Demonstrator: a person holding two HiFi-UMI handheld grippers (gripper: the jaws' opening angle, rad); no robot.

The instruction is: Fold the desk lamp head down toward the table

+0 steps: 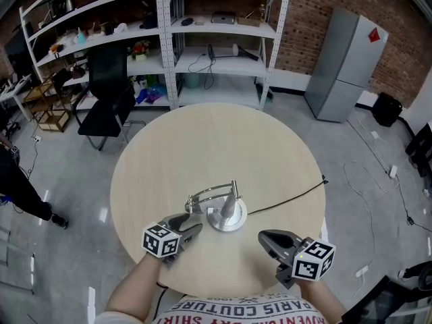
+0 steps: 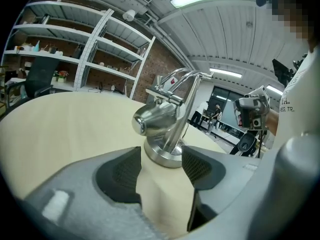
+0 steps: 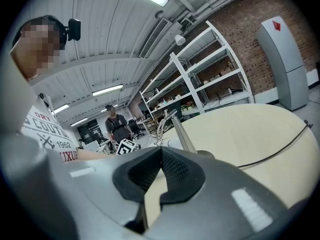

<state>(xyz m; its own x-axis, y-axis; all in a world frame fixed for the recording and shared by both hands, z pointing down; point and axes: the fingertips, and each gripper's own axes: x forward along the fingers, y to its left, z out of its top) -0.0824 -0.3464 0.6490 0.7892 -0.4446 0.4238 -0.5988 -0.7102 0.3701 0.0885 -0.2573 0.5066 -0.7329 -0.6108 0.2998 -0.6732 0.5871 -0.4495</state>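
Note:
A chrome desk lamp (image 1: 226,216) stands on the round pale table (image 1: 202,147), its round base near the front. Its arm rises from the base and curves over to the bullet-shaped head (image 1: 196,203), which hangs low at the left. My left gripper (image 1: 194,224) is open just left of the base, below the head, with nothing between its fingers. In the left gripper view the lamp head (image 2: 154,119) and base (image 2: 162,155) sit right ahead of the left gripper (image 2: 161,173). My right gripper (image 1: 264,236) is shut and empty, to the right of the lamp. The right gripper (image 3: 160,152) has the lamp arm (image 3: 182,132) beyond it.
A black cable (image 1: 290,198) runs from the lamp base to the table's right edge. Beyond the table stand white shelves (image 1: 216,46), a black chair (image 1: 104,106) and a grey cabinet (image 1: 344,66). Another person (image 3: 116,124) stands in the background.

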